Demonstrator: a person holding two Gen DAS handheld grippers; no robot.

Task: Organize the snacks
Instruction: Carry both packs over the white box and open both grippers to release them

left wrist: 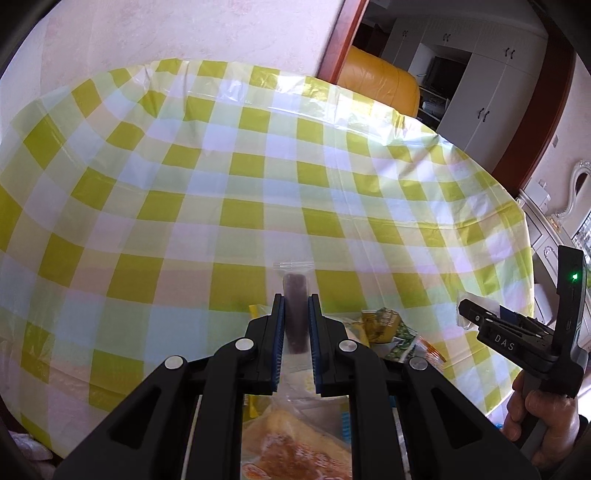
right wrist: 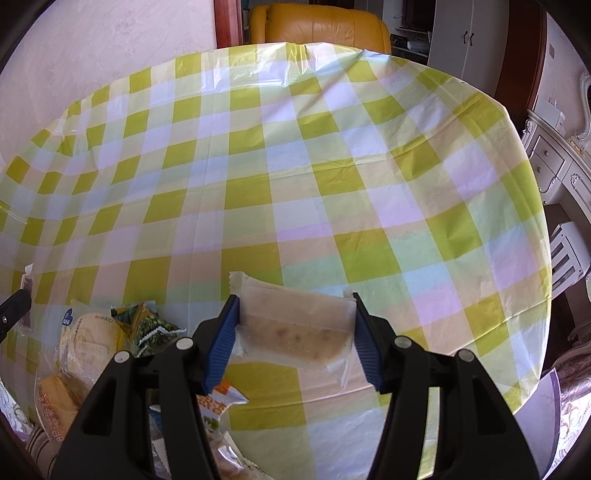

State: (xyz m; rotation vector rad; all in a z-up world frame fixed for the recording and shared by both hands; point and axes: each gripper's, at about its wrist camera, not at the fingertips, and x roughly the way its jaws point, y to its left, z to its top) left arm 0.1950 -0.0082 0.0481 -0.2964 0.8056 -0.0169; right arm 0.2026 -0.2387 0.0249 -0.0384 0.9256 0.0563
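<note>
My left gripper (left wrist: 296, 301) is shut on a thin dark purple snack bar in clear wrap (left wrist: 295, 295), held upright above the checked tablecloth (left wrist: 258, 177). That same bar (right wrist: 26, 284) shows at the left edge of the right wrist view. My right gripper (right wrist: 293, 299) is shut across a flat pale cake slice in clear wrap (right wrist: 295, 325), its blue pads pressing both ends. A pile of snacks lies near the table's front edge: a bread pack (left wrist: 291, 443), a green-yellow packet (left wrist: 388, 328), a round pastry pack (right wrist: 88, 343) and an orange-lettered packet (right wrist: 218, 402).
The round table with the green-and-white checked cloth (right wrist: 295, 166) stands against a pale wall (left wrist: 166, 33). A yellow leather armchair (right wrist: 317, 26) sits behind it, with white cabinets (left wrist: 491, 85) beyond. A hand (left wrist: 543, 417) holds the right gripper's handle at the table's right edge.
</note>
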